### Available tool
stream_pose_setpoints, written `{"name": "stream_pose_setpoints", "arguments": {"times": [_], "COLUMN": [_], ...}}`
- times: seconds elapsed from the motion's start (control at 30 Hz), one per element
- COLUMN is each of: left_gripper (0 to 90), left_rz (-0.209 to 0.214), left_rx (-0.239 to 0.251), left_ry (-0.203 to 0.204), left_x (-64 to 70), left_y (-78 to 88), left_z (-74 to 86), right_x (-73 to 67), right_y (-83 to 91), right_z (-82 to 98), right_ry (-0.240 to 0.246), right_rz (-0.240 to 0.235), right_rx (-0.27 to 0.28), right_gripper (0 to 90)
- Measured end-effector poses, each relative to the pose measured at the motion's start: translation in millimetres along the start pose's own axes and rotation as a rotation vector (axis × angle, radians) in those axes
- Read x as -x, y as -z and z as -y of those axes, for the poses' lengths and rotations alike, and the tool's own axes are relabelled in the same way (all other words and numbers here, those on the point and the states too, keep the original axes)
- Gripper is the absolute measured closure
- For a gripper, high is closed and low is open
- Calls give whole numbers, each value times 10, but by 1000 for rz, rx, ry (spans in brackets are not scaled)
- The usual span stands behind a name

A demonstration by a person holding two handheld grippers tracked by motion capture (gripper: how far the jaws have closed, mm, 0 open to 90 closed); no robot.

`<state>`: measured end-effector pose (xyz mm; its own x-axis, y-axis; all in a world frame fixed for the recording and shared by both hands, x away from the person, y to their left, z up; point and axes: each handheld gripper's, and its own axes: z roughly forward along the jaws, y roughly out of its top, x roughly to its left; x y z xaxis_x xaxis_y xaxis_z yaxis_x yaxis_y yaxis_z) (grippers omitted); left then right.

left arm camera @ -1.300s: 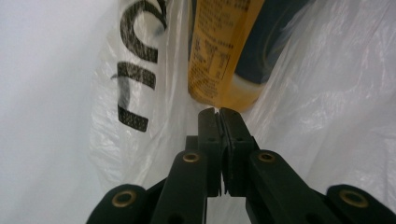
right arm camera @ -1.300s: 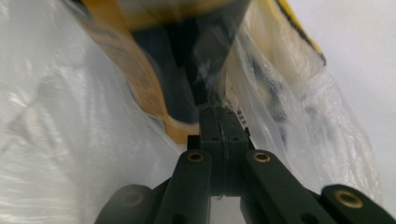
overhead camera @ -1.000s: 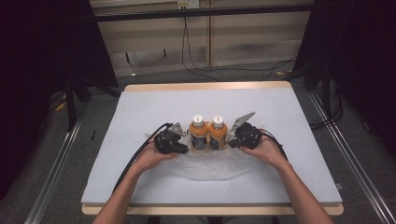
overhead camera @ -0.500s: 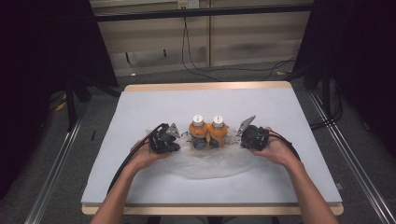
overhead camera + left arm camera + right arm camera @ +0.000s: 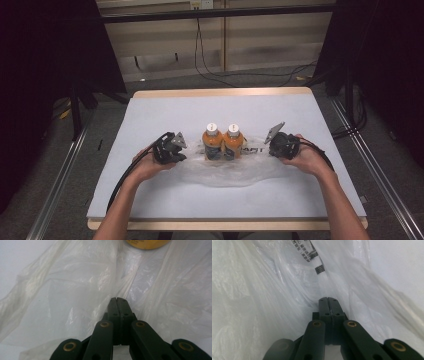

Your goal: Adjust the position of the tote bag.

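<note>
Here both tongs are clenched, jaws pressed together. The left tongs (image 5: 117, 300) have just finished closing; whether they pinch the bag (image 5: 75, 290) is unclear, though their tips lie on it. The right tongs (image 5: 329, 299) rest among its folds. The bag (image 5: 225, 172) lies mid-counter (image 5: 150, 115), toward the near edge, with two bottles (image 5: 222, 141) standing at its far side between the tongs.

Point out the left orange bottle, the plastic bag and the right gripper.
left orange bottle (image 5: 212, 140), high view, its body.
plastic bag (image 5: 75, 282), left gripper view, crinkled film.
right gripper (image 5: 328, 300), right gripper view, closed jaw tips.
</note>
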<state>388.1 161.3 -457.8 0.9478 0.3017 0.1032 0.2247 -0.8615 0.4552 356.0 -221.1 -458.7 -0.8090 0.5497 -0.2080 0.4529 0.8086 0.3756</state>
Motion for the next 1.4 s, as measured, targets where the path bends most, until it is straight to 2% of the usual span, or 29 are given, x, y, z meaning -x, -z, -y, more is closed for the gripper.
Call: {"name": "stream_pose_setpoints", "arguments": {"times": [0.03, 0.07, 0.1, 0.13, 0.17, 0.2, 0.23, 0.47, 0.57, 0.6, 0.63, 0.67, 0.73, 0.77, 0.83, 0.87, 0.93, 1.0, 1.07, 1.13, 1.17, 1.23, 1.27, 1.3, 1.33, 1.4], "left_gripper": [900, 900, 900, 900, 900, 900, 900, 900, 900, 900, 900, 900, 900, 900, 900, 900, 900, 900, 900, 900, 900, 900, 900, 900, 900, 900], "left_rz": [-4, -67, -90, -70, -70, -58, -56, -54, -55, -58, -49, -34, -32, -29, -27, -29, -54, -31, -42, -53, -40, -31, -30, -43, -47, -48], "left_rx": [-6, -59, -80, -77, -77, -49, -44, -37, -51, -53, -57, -56, -52, -47, -45, -44, -51, -30, -18, -16, -16, 11, 10, -4, -10, -23], "left_ry": [-5, -31, -18, -8, -8, 28, 47, 50, 32, 45, 28, 48, 49, 60, 51, 49, 45, 58, 72, 73, 72, 92, 93, 84, 99, 84], "left_x": [-4, -5, -2, -63, -63, -91, -113, -135, -130, -114, -124, -119, -123, -118, -126, -129, -141, -202, -207, -217, -240, -251, -250, -244, -227, -224], "left_y": [6, 14, 17, 50, 50, 64, 87, 110, 135, 142, 156, 165, 172, 171, 172, 172, 176, 179, 176, 171, 180, 176, 180, 183, 180, 183], "left_z": [-3, -1, 19, 66, 66, 137, 189, 245, 280, 291, 299, 315, 334, 338, 344, 346, 353, 385, 403, 398, 410, 439, 441, 431, 420, 401], "right_x": [3, 6, 9, 8, 8, 12, 16, 26, 42, 52, 70, 89, 107, 109, 113, 102, 110, 122, 124, 137, 144, 148, 144, 133, 123, 140], "right_y": [3, 3, 4, 4, 4, 5, 6, 17, 34, 42, 46, 53, 53, 55, 64, 65, 69, 77, 73, 72, 72, 67, 67, 64, 60, 62], "right_z": [3, 7, 10, 11, 11, 11, 13, 37, 82, 100, 119, 140, 167, 171, 177, 181, 190, 203, 209, 216, 225, 236, 233, 226, 218, 235], "right_ry": [-2, -1, -6, -11, -11, -8, -4, 0, -17, -23, -26, -37, -49, -48, -42, -54, -42, -51, -52, -49, -66, -64, -52, -39, -33, -49], "right_rz": [-2, -3, -9, -10, -10, -10, -12, -10, -13, -18, -26, -36, -46, -43, -34, -27, -21, -24, -5, -5, -12, 9, 12, 35, 46, 36], "right_rx": [-2, 0, 2, 4, 4, 3, 4, -1, -5, -7, -4, -6, 9, 8, -2, -7, -4, -6, -11, -4, 0, 12, 2, -10, -26, -17], "right_gripper": [900, 900, 900, 900, 900, 900, 900, 900, 900, 900, 900, 900, 900, 900, 900, 900, 900, 900, 900, 900, 900, 900, 900, 900, 900, 900]}}
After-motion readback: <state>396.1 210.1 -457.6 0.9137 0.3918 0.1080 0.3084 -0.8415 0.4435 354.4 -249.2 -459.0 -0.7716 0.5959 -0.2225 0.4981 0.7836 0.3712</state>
